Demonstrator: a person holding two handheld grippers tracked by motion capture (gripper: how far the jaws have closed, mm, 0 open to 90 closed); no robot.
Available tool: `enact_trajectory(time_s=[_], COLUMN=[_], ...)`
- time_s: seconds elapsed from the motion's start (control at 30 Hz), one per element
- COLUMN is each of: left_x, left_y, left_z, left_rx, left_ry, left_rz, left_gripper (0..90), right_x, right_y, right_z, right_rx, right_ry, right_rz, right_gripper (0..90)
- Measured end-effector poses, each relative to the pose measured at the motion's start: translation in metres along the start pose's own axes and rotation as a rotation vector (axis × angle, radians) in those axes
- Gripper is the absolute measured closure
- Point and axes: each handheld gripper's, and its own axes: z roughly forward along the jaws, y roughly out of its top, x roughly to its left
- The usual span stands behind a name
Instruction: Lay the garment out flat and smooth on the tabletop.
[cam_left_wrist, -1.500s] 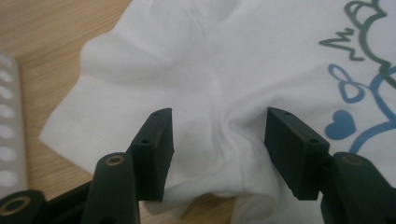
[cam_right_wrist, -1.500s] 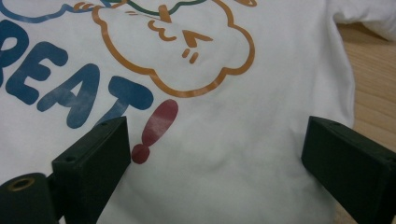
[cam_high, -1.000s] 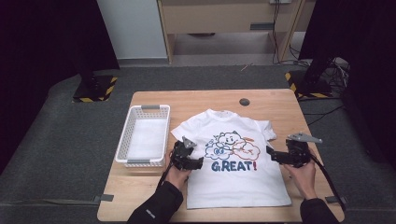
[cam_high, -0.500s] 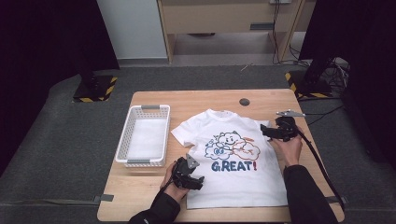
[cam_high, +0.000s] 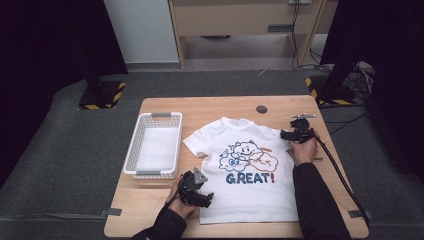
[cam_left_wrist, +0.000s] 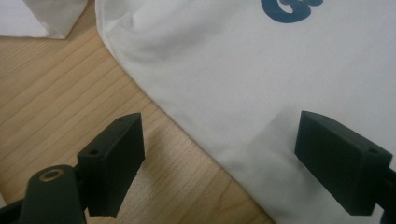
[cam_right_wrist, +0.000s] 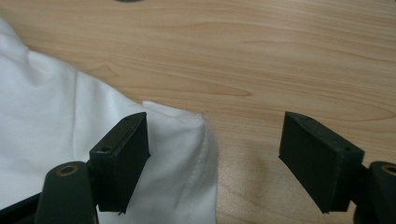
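Since a second ago, when both grippers were level with the printed word at the two side edges of the white T-shirt, the right gripper has been carried up to the right sleeve and the left gripper drawn down to the lower left hem, which suggests a fold is being set up. The shirt lies flat on the tabletop beside the white basket. Left jaws have been opening, right jaws closing; both are held wide astride cloth edges, nothing pinched
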Motion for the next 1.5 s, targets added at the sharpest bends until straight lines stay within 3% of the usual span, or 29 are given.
enact_trajectory(time_s=[0.1, 0.17, 0.23, 0.43, 0.53, 0.67, 0.77, 0.9, 1.03, 1.23, 1.5], left_x=[-0.002, -0.002, -0.002, -0.002, -0.002, 0.001, 0.005, 0.010, 0.014, 0.014, 0.015], left_y=[0.000, -0.001, -0.002, -0.007, -0.006, -0.004, 0.000, 0.002, 0.002, -0.001, -0.004], left_z=[-0.001, -0.002, -0.003, -0.005, -0.005, -0.004, -0.011, -0.019, -0.020, -0.017, -0.016], left_rx=[0.011, 0.016, 0.016, 0.009, 0.010, 0.001, -0.061, -0.125, -0.143, -0.148, -0.138], left_ry=[0.008, 0.006, 0.002, 0.001, 0.000, -0.025, -0.035, -0.016, -0.025, -0.072, -0.085], left_rz=[0.001, -0.006, -0.021, -0.039, -0.049, -0.082, -0.123, -0.151, -0.174, -0.157, -0.137], left_gripper=[14.6, 14.5, 14.6, 14.6, 14.5, 15.7, 15.2, 13.2, 10.9, 9.4, 8.5], right_x=[0.003, 0.000, -0.004, -0.015, -0.011, -0.001, 0.008, 0.016, 0.022, 0.031, 0.042], right_y=[-0.003, -0.004, -0.003, -0.002, -0.003, -0.006, -0.009, -0.014, -0.023, -0.043, -0.073], right_z=[0.006, 0.007, 0.008, 0.011, 0.005, -0.015, -0.030, -0.051, -0.071, -0.095, -0.118], right_rx=[0.006, 0.002, 0.004, 0.015, 0.005, -0.076, -0.113, -0.113, -0.095, -0.073, -0.051], right_ry=[-0.012, -0.013, -0.048, -0.146, -0.119, 0.000, 0.071, 0.154, 0.206, 0.268, 0.308], right_rz=[-0.033, -0.022, -0.012, 0.092, 0.099, 0.084, 0.066, 0.042, 0.015, -0.028, -0.097], right_gripper=[22.7, 20.7, 18.3, 13.7, 17.3, 16.5, 15.2, 10.8, 7.5, 5.3, 4.7])
